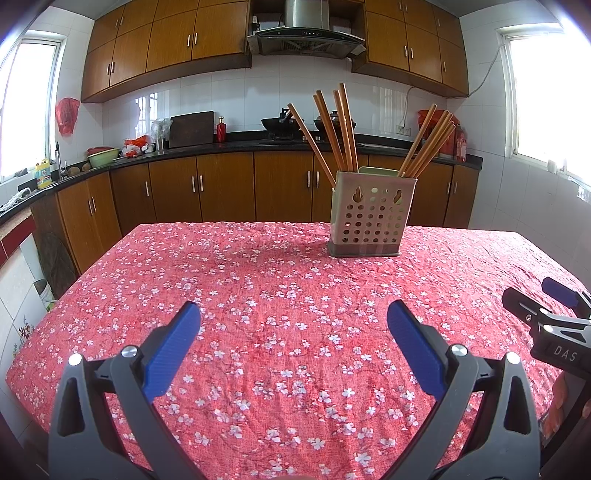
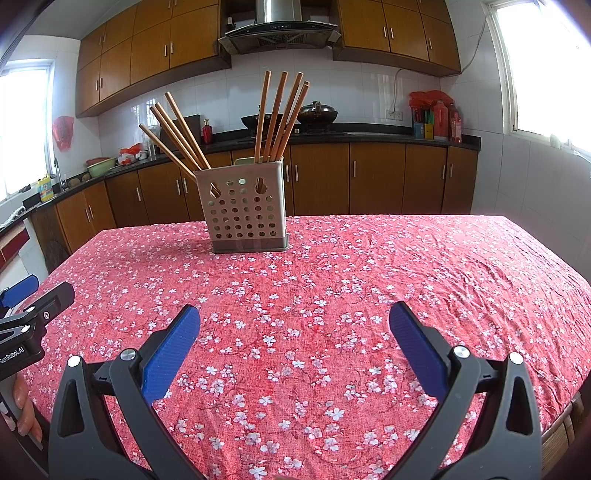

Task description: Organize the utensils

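At twelve o'clock on the tabletop [image 1: 229, 295], toward its far edge, I see one utensil holder [image 1: 371, 214], and it carries every chopstick in view. In the right wrist view I count nine chopsticks: four [image 2: 177, 133] lean out toward ten o'clock from the left compartment, and five [image 2: 280, 114] stand nearly upright in the right one. The left wrist view shows four in the left group [image 1: 332, 129], while the right bunch [image 1: 428, 144] overlaps too much for me to count.

My left hand-held gripper [image 1: 293, 332] hangs over the near part of the cloth with its jaws spread wide and nothing between them. My right hand-held gripper [image 2: 293, 332] is just as wide open and just as empty; from the left camera it shows at three o'clock [image 1: 554, 314].

The tabletop wears a red cloth [image 2: 369, 280] printed with small white blossoms, slightly wrinkled toward the right. The room is a kitchen: brown wooden cabinets [image 1: 221, 184] above and below a dark counter, white wall tiles, a steel range hood [image 1: 306, 33] at twelve o'clock, and a bright window [image 1: 546, 96] at two o'clock.

The holder is a pale, boxy plastic piece with rows of round holes, two keyhole slots and a darker base. The chopsticks are slim, straight and wood-coloured. The gripper's fingers [image 1: 171, 350] are black with ribbed blue pads.
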